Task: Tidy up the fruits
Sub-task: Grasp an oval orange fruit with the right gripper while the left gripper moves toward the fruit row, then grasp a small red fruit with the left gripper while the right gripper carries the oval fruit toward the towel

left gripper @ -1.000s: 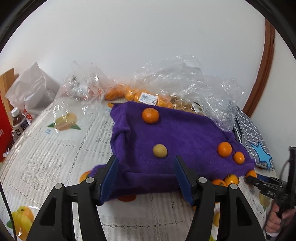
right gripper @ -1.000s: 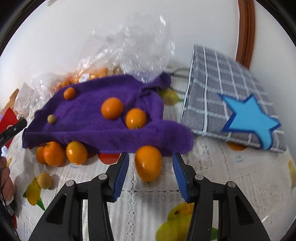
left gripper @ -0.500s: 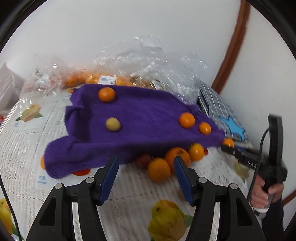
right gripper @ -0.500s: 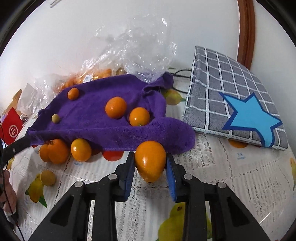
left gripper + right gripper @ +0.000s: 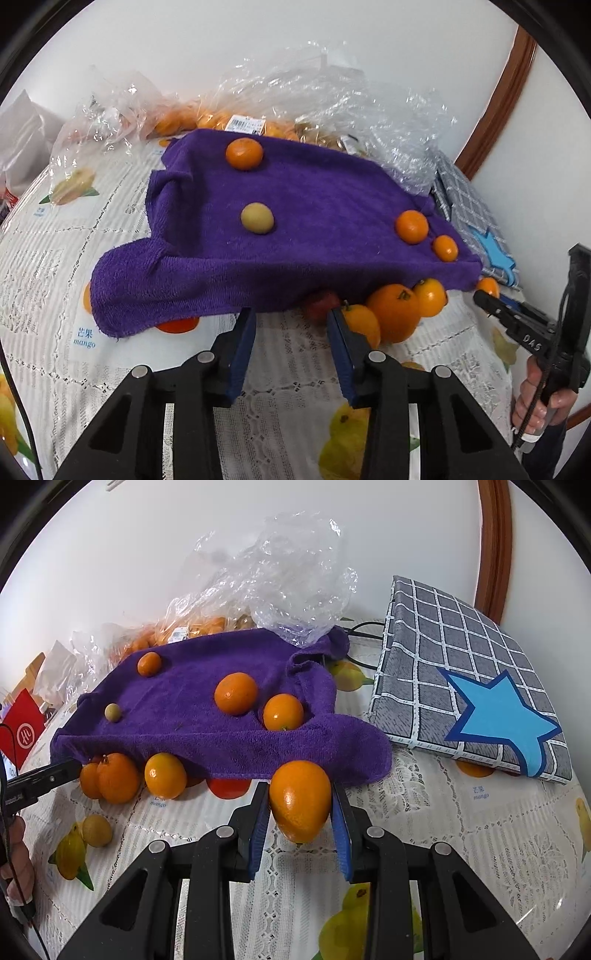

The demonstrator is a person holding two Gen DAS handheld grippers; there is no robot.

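A purple towel (image 5: pixel 303 221) (image 5: pixel 192 709) lies raised on the table, with oranges and a small yellow fruit (image 5: pixel 257 218) on top. More oranges (image 5: pixel 395 312) (image 5: pixel 164 775) sit under its front edge. My right gripper (image 5: pixel 300 805) is shut on an oval orange (image 5: pixel 300 799), just in front of the towel's edge. My left gripper (image 5: pixel 290 332) is open and empty, just in front of the towel's front edge, left of an orange (image 5: pixel 362 325). The right gripper also shows in the left wrist view (image 5: pixel 491 301).
Clear plastic bags (image 5: pixel 332 96) of fruit lie behind the towel. A grey checked bag (image 5: pixel 476 679) with a blue star lies at the right. A small yellow fruit (image 5: pixel 96 830) sits on the lace tablecloth (image 5: pixel 461 849). A red box (image 5: pixel 22 731) stands far left.
My right gripper closed on the oval orange and has lifted it slightly. My left gripper swung right, then came closer to the oranges under the towel's edge, still open.
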